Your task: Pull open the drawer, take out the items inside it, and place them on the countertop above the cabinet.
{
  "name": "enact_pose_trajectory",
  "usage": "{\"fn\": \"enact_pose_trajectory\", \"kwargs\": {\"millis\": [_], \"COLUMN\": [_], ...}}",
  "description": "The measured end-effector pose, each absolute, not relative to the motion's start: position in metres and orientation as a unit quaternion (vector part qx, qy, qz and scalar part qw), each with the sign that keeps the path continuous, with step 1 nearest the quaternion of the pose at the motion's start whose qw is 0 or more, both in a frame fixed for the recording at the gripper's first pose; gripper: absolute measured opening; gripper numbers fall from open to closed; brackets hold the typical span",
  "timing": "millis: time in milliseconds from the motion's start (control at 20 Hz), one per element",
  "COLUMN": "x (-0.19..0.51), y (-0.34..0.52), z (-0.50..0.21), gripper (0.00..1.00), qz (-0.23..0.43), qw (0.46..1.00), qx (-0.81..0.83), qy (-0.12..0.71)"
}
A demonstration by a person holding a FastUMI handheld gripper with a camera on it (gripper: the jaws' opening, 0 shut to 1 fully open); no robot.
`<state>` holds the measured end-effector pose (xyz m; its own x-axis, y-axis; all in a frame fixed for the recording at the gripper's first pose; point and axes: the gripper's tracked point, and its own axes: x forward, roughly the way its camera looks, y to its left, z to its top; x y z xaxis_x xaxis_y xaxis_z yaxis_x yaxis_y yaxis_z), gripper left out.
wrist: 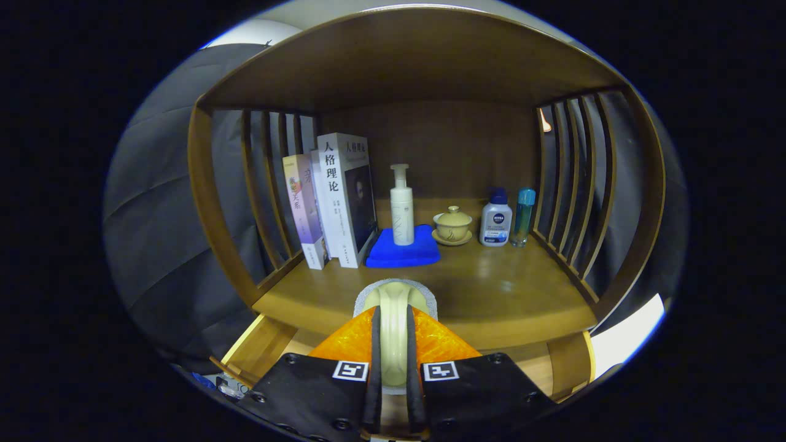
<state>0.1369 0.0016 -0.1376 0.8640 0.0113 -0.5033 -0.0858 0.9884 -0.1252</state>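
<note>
Holding a cream-coloured item (393,319) pinched between its two fingers, the gripper (393,368) hangs just in front of the countertop (509,294), at the middle of its front edge. The jaws stand narrow, both pressing the item's sides; what the item is I cannot tell for sure: it has a rounded cream body with a speckled grey rim at its far end. Below the front edge, the wooden sides of the open drawer (261,347) show to either side of the fingers, so the item seems to have come out of it and is on its way up.

Judging from this, the step in hand is the placing. To do it well, the item should be carried forward past the front edge and lowered onto the bare wood in the front middle of the counter, well short of the blue cloth (402,253), and set flat before the fingers spread, so it does not roll or tip back toward the drawer. The free patch at the front is wide, so nothing need be crowded.

Counting what stands along the back of the counter: three books (344,196) upright at the back left corner, one white pump bottle (402,209) standing on the one blue cloth, one lidded yellow teacup (453,224) on its saucer at the middle, then one white bottle with a blue cap (496,220) and one slim teal bottle (524,215) just beside it toward the back right corner. Slatted rails close both sides.
</note>
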Motion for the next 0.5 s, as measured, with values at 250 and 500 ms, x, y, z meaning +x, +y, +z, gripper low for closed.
{"fn": "enact_pose_trajectory", "kwargs": {"millis": [250,500], "x": [0.179,0.206], "y": [-0.009,-0.016], "z": [-0.146,-0.178], "gripper": [0.19,0.19], "qz": [-0.012,-0.036], "qw": [0.963,0.956], "qx": [-0.054,-0.041], "qy": [0.265,0.289]}}
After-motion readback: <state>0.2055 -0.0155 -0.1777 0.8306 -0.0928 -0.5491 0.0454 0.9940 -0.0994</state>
